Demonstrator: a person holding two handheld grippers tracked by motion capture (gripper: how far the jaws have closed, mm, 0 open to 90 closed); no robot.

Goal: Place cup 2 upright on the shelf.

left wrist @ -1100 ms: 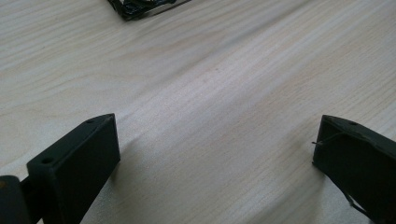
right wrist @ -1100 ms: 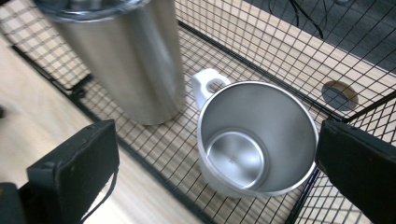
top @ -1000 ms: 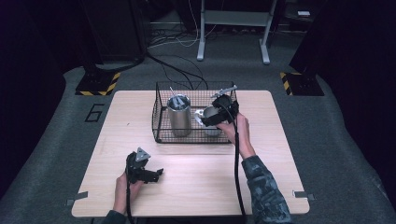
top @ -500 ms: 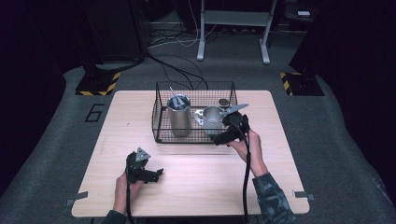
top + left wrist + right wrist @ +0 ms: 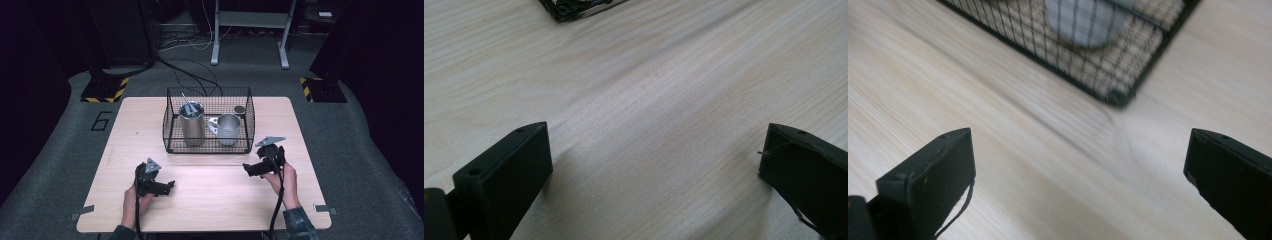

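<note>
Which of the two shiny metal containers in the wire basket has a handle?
The shorter steel mug on the right; the taller cylinder beside it has none.

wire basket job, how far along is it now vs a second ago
Looks done: the short metal cup sits inside the wire basket beside the tall steel canister. The right gripper, at the basket a second ago, is back over the table, jaws open and empty. The left gripper rests open. Nothing is in hand; nothing obvious remains.
</note>
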